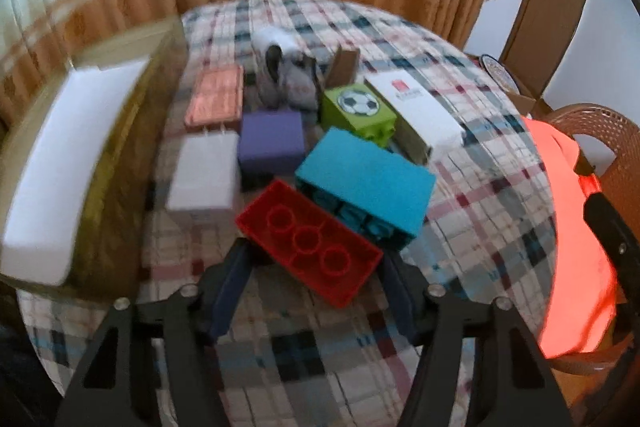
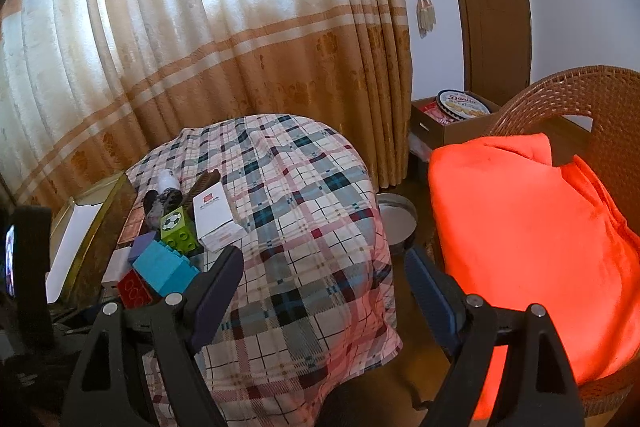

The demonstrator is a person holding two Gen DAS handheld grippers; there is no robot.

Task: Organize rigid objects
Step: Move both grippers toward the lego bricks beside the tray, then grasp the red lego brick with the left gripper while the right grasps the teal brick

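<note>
A red toy brick (image 1: 308, 251) lies upside down on the plaid cloth (image 1: 480, 211), hollow side up. My left gripper (image 1: 314, 261) straddles it, one fingertip close to each end, and the pads do not visibly press on it. Behind it sit a teal brick (image 1: 368, 179), a purple box (image 1: 272, 139), a white box (image 1: 204, 175), a green football brick (image 1: 358, 107) and a white carton (image 1: 420, 111). In the right wrist view my right gripper (image 2: 324, 259) stands open and empty over the cloth, to the right of the same pile (image 2: 164, 267).
A gold-sided box with a white inside (image 1: 60, 163) stands at the table's left edge. A pink box (image 1: 216, 99) and a grey bundle (image 1: 284, 75) lie further back. To the right are a wicker chair (image 2: 560, 87) with an orange cushion (image 2: 520, 227) and a round tin (image 2: 394, 223) on the floor.
</note>
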